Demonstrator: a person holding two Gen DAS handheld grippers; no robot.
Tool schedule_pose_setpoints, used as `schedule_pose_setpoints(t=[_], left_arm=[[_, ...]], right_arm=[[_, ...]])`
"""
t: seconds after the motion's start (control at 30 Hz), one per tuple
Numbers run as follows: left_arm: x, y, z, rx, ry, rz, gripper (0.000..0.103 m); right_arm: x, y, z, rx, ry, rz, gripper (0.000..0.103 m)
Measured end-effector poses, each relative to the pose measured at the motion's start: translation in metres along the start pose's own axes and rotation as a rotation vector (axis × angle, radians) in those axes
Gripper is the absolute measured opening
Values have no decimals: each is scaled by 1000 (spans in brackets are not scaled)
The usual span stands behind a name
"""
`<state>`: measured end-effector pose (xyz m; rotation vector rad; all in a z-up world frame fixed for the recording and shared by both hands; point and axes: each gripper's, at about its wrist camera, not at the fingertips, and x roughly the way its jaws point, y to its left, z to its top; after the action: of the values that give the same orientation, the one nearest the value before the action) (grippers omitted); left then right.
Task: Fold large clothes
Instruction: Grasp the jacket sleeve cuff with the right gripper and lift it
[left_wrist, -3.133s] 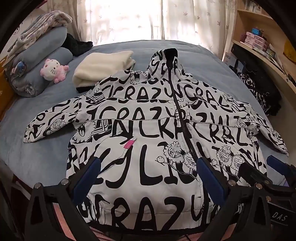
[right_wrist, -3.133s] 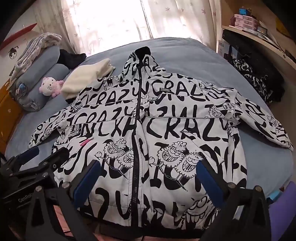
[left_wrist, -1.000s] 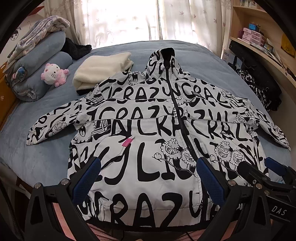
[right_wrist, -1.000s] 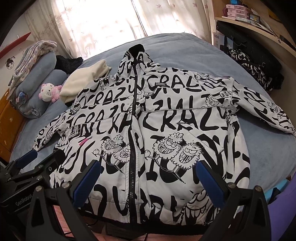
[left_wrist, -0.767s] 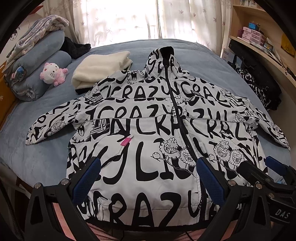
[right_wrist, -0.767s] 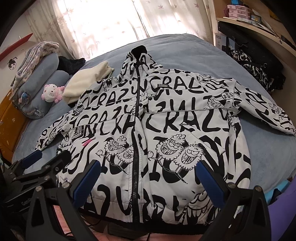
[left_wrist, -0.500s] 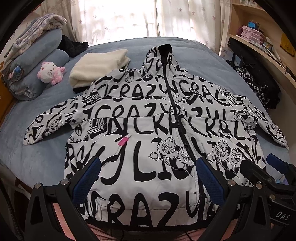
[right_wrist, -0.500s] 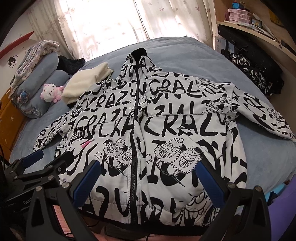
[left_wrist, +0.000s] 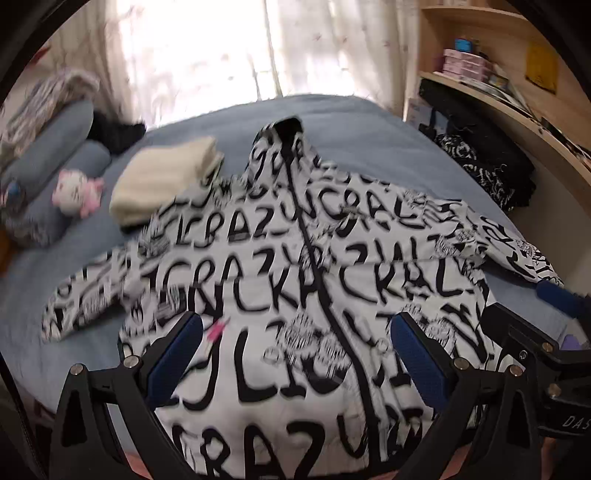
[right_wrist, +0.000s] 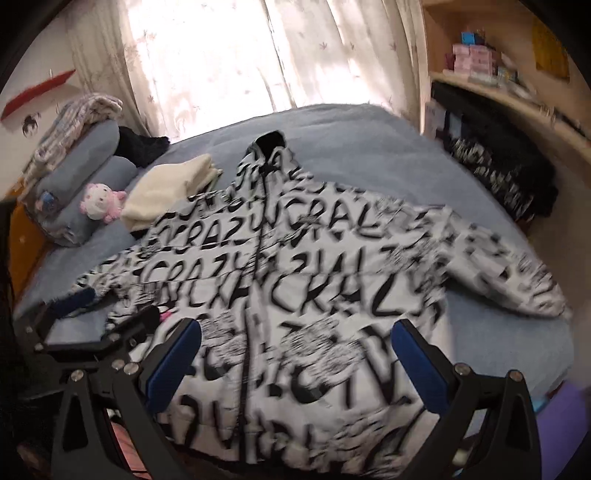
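Note:
A large white hooded jacket (left_wrist: 280, 280) (right_wrist: 317, 266) printed with black letters lies flat and face up on the blue bed (left_wrist: 354, 125), zipped, sleeves spread to both sides, hem at the near edge. My left gripper (left_wrist: 295, 358) hovers open above the lower front, left of the zip, with nothing between its blue pads. My right gripper (right_wrist: 295, 360) hovers open above the lower front, right of the zip, also holding nothing. Each gripper shows at the edge of the other's view. Both views are motion-blurred.
A folded cream garment (left_wrist: 162, 181) lies by the jacket's left shoulder. A pink plush toy (left_wrist: 75, 190) and grey bolsters (left_wrist: 48, 147) sit at the left. Dark clothes (left_wrist: 487, 166) are piled under wooden shelves (left_wrist: 517, 107) at the right. Curtains (right_wrist: 258, 55) hang behind the bed.
Both grippers have moved forward over the jacket and tilted up, so the hem sits lower in view. The jacket lies as before. Both stay open.

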<state>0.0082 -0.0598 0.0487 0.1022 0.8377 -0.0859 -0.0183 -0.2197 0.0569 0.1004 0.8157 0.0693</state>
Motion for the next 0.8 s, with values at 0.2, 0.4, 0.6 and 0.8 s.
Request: schedule_pose_setpoints(t=[0.2, 0.4, 0.6, 0.8], left_arm=[[-10, -33, 33, 71, -116, -17, 101], [-5, -67, 68, 104, -189, -59, 101], [30, -108, 88, 116, -187, -93, 101], [77, -151, 88, 145, -216, -137, 101]], right_arm=[[-31, -24, 22, -63, -170, -209, 103], [-50, -61, 38, -57, -290, -384, 103], [-32, -131, 49, 60, -215, -327, 103], [18, -233, 28, 340, -55, -242, 103]])
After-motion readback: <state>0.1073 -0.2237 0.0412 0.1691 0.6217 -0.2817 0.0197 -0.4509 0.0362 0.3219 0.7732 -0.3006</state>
